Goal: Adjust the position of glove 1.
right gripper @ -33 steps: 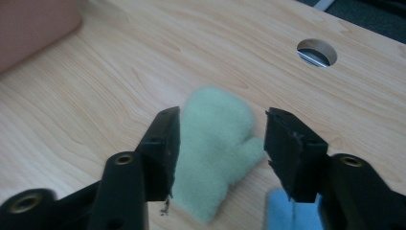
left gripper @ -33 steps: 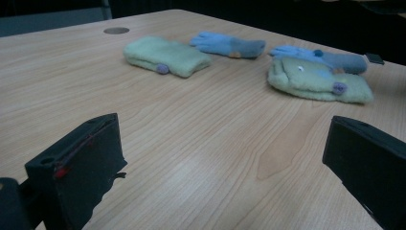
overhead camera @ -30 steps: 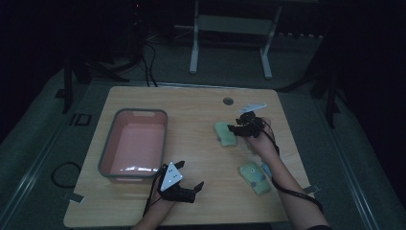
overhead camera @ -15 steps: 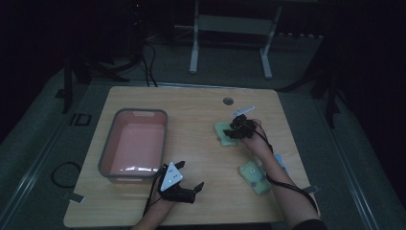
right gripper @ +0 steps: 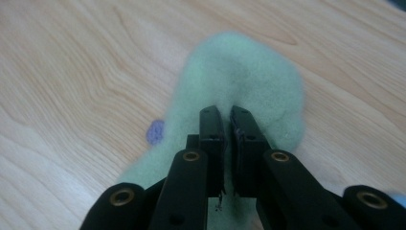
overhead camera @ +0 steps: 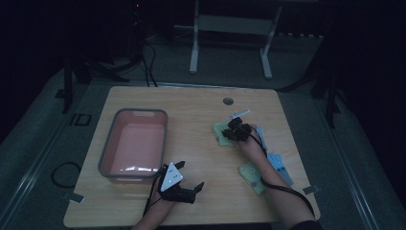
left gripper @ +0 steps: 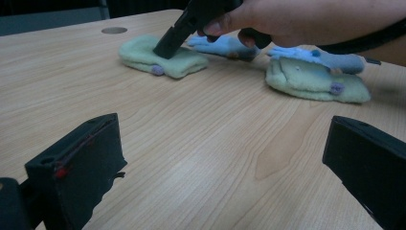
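A pale green fuzzy sock [overhead camera: 220, 135] [right gripper: 244, 72] with a small purple dot lies right of the table's middle. My right gripper [overhead camera: 230, 134] [right gripper: 227, 117] has come down onto it; its jaws have just been closing and now pinch a fold of the green fabric. In the left gripper view the right gripper [left gripper: 165, 48] presses into that sock [left gripper: 139, 52]. A second green sock [overhead camera: 253, 176] [left gripper: 311, 81] lies nearer, beside the right forearm. My left gripper [overhead camera: 189, 175] [left gripper: 220, 163] rests near the front edge, open, with bare wood between its jaws.
A pink bin with a grey rim [overhead camera: 139, 112] stands at the left, nothing in it. Light blue socks [overhead camera: 278, 166] [left gripper: 225, 45] lie along the right side. A round cable hole [overhead camera: 228, 101] sits near the far edge.
The right gripper has sunk onto the far green sock and its jaws have shut on the fabric. The left gripper has not moved.
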A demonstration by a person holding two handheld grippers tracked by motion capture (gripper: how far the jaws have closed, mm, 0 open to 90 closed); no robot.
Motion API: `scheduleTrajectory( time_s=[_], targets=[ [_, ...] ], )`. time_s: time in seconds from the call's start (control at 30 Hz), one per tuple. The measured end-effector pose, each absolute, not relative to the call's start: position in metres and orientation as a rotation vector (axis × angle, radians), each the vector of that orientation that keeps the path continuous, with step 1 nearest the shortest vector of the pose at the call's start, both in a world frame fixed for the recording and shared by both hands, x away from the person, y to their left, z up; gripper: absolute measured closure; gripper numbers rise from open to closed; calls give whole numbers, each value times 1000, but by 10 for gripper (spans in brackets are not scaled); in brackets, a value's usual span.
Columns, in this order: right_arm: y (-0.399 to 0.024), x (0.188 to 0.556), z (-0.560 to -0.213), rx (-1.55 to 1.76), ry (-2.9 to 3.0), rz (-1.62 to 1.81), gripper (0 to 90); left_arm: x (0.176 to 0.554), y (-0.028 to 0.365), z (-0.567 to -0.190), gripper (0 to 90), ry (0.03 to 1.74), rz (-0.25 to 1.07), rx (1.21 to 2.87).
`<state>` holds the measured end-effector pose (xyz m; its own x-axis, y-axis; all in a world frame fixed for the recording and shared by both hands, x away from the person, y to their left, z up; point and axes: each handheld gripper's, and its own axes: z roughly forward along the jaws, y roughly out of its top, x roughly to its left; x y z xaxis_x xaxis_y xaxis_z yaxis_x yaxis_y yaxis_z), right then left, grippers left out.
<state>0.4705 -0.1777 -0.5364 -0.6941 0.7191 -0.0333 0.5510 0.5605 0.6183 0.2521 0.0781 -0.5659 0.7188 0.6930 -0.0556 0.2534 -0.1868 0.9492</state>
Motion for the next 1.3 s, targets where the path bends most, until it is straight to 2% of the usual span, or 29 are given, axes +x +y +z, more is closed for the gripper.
scheduleTrajectory(
  time_s=[0.17,0.27,0.53,1.07,1.3],
  targets=[
    [-178,453,-514,1121,2453,941,856,252,78,-566,5,751,468,1759],
    [-176,423,-489,1129,2383,993,857,252,78,-566,4,754,469,1757],
    [-166,376,-479,1141,2322,989,858,252,78,-566,4,753,477,1754],
    [-142,330,-490,1251,2291,1019,857,252,79,-566,4,750,474,1752],
    [-136,318,-511,1301,2268,982,857,252,79,-566,4,750,470,1749]
  ],
)
